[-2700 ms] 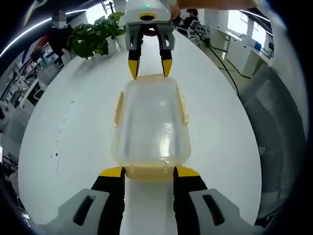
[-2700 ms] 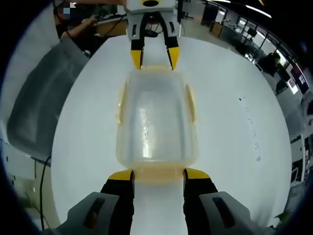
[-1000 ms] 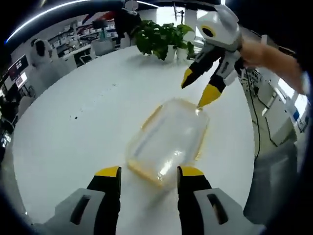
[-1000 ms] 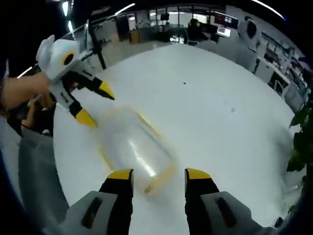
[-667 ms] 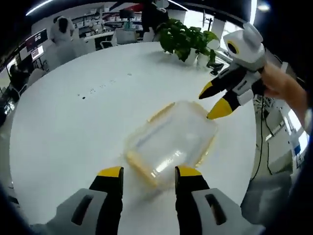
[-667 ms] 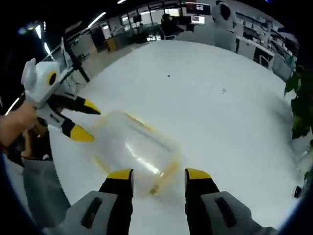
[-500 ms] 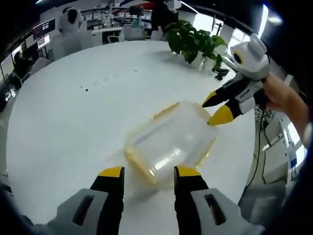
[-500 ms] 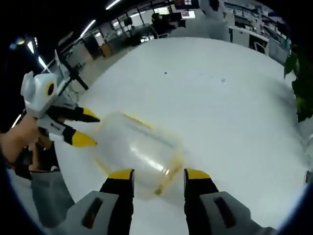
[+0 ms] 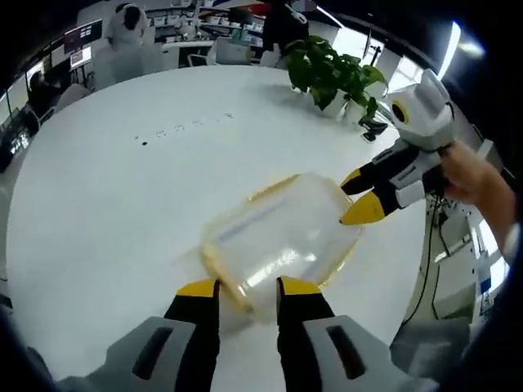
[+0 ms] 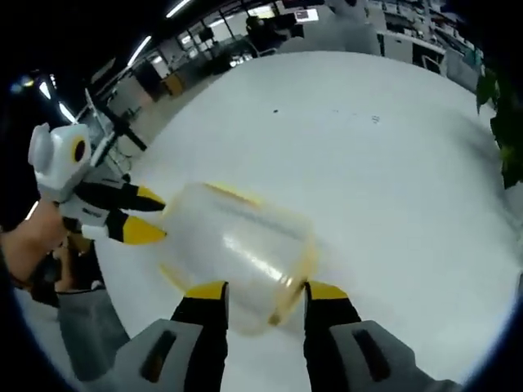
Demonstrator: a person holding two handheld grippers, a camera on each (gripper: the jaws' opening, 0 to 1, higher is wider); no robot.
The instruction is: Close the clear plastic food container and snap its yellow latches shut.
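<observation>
A clear, rounded-rectangular plastic food container [image 9: 282,241] with yellow trim lies flat on the white surface [image 9: 106,204], its lid on. In the left gripper view it sits diagonally, one short end nearest the camera. Yellow latches run along its edges [image 9: 219,269]; the blur hides whether they are snapped down. In the right gripper view the container [image 10: 237,249] lies likewise askew.
</observation>
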